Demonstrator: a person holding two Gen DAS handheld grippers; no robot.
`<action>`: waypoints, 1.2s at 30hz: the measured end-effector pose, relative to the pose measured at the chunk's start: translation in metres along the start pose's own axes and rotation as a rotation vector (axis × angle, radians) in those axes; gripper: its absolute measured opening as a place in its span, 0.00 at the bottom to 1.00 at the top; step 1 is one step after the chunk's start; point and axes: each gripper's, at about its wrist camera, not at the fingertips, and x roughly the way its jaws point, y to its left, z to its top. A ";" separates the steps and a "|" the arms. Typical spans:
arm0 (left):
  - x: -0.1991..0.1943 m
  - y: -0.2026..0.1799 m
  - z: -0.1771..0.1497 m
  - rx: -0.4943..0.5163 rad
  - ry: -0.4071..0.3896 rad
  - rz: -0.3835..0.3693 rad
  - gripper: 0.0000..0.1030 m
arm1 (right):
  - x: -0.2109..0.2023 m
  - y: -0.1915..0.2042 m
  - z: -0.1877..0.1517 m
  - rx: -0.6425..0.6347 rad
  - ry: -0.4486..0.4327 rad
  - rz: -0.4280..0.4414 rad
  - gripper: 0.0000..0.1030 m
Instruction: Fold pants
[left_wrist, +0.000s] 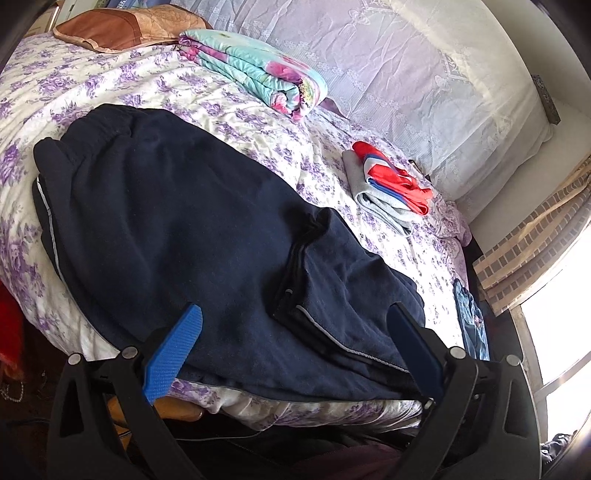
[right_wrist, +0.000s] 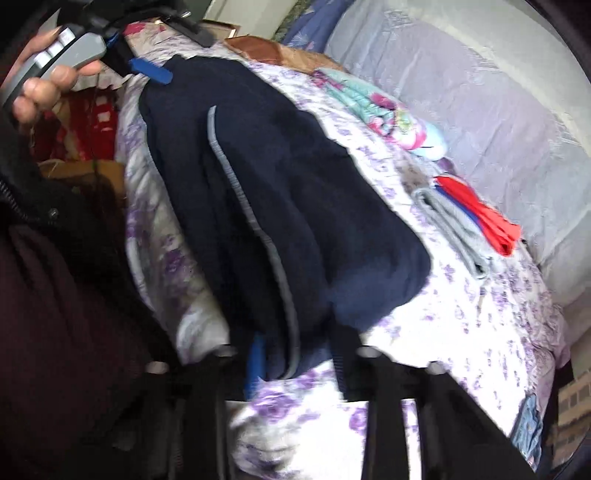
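Dark navy pants with a grey side stripe lie folded on the floral bedsheet, waistband at the far left. My left gripper is open, its blue fingers straddling the near folded edge of the pants. In the right wrist view the pants stretch away from the camera, the image blurred. My right gripper is open around the near end of the pants, one blue finger showing. The left gripper's blue finger and the hand holding it show at the far end.
A rolled floral quilt and a brown pillow lie at the back. A folded grey, red and blue garment lies to the right. A lace-covered headboard or wall stands beyond. Blue cloth hangs by the window.
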 end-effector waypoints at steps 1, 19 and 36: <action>0.000 0.000 0.000 0.001 -0.002 0.001 0.95 | -0.007 -0.012 0.000 0.047 -0.020 0.004 0.12; -0.022 0.031 -0.001 -0.059 -0.063 0.084 0.95 | 0.006 -0.027 -0.036 0.133 0.044 0.063 0.21; -0.005 0.138 0.042 -0.449 -0.217 -0.036 0.94 | -0.063 -0.062 -0.046 0.464 -0.379 0.381 0.61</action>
